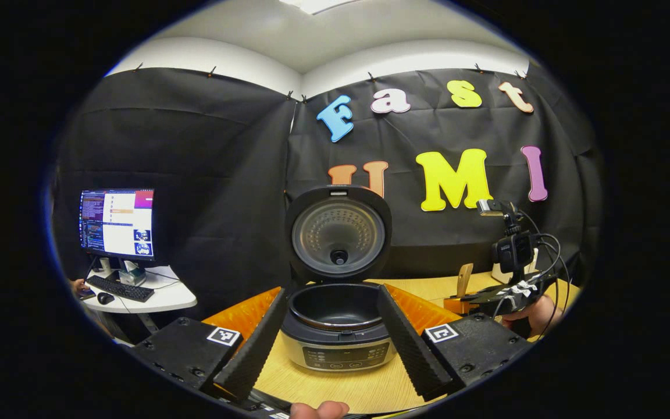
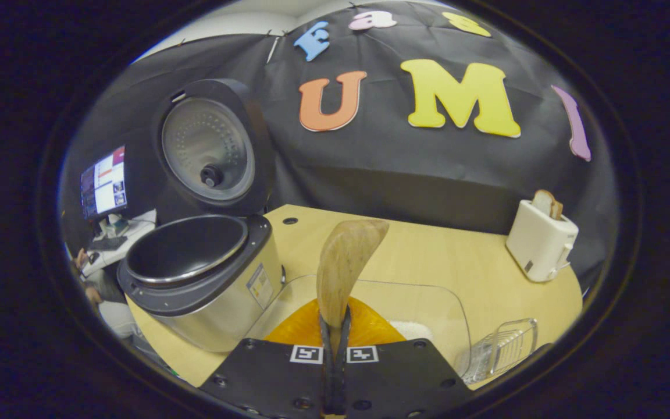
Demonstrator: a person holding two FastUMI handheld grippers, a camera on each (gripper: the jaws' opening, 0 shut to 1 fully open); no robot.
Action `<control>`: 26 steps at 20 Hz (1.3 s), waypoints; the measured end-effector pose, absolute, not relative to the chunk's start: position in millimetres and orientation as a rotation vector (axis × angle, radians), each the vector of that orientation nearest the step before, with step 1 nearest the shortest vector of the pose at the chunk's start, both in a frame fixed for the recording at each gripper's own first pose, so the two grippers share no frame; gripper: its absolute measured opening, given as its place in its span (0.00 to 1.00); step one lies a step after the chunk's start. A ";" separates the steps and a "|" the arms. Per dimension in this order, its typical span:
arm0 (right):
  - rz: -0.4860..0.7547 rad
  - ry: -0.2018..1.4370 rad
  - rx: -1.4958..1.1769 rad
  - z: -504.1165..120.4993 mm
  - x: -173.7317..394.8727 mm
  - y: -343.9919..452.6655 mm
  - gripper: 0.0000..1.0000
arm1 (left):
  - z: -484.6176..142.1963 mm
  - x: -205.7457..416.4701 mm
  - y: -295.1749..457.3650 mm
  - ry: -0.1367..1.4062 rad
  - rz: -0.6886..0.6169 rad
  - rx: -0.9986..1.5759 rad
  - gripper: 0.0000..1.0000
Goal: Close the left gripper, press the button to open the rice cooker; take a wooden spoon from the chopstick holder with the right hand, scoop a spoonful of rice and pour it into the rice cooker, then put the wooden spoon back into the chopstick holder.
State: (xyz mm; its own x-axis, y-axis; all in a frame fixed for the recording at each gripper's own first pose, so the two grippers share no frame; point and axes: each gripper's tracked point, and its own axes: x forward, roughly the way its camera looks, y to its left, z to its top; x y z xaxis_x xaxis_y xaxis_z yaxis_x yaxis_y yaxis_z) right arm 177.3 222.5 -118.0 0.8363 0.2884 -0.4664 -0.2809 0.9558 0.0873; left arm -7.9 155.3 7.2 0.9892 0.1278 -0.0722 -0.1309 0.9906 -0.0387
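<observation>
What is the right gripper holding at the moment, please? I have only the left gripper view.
Observer: The right tongs are shut on the wooden spoon, with its bowl pointing up.
Operator: Thanks. Where is the rice?
Observer: White rice lies in a clear container just below the spoon, beside the rice cooker.
Operator: Is there anything else over there?
Observer: A white toaster with a slice of bread in it stands at the far right.
</observation>
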 end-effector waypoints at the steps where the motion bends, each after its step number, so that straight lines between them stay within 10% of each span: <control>1: 0.311 0.503 0.054 -117.0 177.6 226.6 0.00 | 7.5 -9.1 155.7 0.069 0.129 -0.046 0.99; 26: 0.303 0.478 0.823 -75.7 196.0 141.0 0.00 | -7.8 -4.0 163.2 0.111 0.158 -0.038 0.99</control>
State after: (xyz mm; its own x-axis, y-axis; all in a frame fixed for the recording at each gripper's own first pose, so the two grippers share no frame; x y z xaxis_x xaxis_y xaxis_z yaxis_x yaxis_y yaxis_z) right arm 196.0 141.0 -75.7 0.8527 0.4358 -0.2880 -0.0737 0.6462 0.7596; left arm -4.0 163.2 -7.8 0.9814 0.1550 -0.1131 -0.1592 0.9868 -0.0289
